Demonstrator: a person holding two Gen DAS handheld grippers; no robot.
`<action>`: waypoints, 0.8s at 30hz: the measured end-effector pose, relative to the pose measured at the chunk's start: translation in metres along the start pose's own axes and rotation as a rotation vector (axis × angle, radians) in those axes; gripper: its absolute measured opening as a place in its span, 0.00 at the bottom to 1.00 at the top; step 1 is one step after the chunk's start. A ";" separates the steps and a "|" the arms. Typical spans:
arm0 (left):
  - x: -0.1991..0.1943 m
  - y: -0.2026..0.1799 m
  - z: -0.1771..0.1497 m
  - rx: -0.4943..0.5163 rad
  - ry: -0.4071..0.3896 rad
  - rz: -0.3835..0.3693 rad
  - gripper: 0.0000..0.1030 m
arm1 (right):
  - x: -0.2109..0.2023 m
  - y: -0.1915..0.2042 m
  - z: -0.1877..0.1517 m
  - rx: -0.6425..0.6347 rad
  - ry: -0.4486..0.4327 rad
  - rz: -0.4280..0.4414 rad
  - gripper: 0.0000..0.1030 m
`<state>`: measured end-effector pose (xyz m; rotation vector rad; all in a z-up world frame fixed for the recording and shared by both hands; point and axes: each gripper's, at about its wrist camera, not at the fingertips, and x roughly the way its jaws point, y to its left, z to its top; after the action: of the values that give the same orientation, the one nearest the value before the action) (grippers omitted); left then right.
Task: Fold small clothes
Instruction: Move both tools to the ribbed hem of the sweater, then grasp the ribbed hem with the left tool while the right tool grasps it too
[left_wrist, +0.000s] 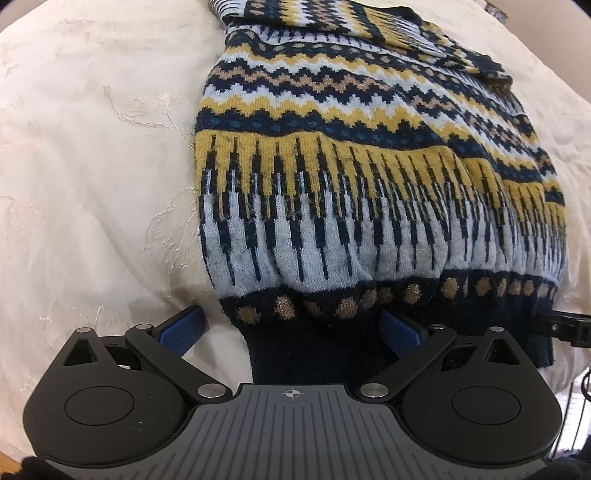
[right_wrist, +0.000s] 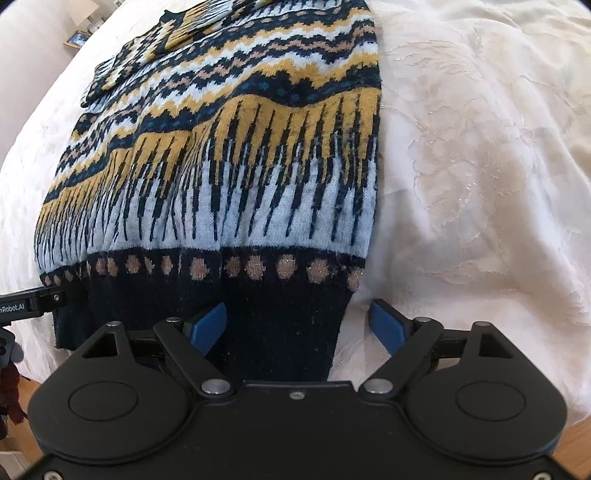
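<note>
Left wrist view: a patterned knit sweater (left_wrist: 369, 155) is seen spread flat on a cream embroidered bedspread (left_wrist: 92, 166), filling the frame from 12 down to 6 o'clock. The left gripper (left_wrist: 291, 328) is held wide apart, its blue pads (left_wrist: 184, 328) straddling the sweater's navy ribbed hem (left_wrist: 314, 354) at the left corner; nothing is pinched. A bit of the other gripper's black arm is spotted at 3 o'clock.

Right wrist view: same sweater (right_wrist: 229, 166), now stretched from 6 up toward 11 o'clock, with bedspread (right_wrist: 480, 166) at 3. The right gripper (right_wrist: 299, 325) is also spread wide, pads (right_wrist: 207, 325) placed either side of the hem's (right_wrist: 288, 325) right corner, no grip taken.
</note>
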<state>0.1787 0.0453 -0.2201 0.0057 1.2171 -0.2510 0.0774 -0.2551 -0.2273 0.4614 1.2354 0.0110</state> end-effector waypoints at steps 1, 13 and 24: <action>-0.001 0.001 -0.001 -0.001 -0.005 0.003 0.97 | -0.001 -0.002 0.000 0.009 0.005 0.006 0.84; -0.037 -0.002 -0.017 -0.006 -0.112 -0.024 0.13 | -0.034 -0.002 -0.001 0.041 -0.031 0.066 0.11; -0.101 0.002 -0.016 -0.082 -0.256 -0.117 0.11 | -0.112 -0.006 0.002 0.129 -0.236 0.137 0.11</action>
<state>0.1320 0.0689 -0.1319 -0.1645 0.9730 -0.2942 0.0393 -0.2893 -0.1277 0.6404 0.9749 -0.0058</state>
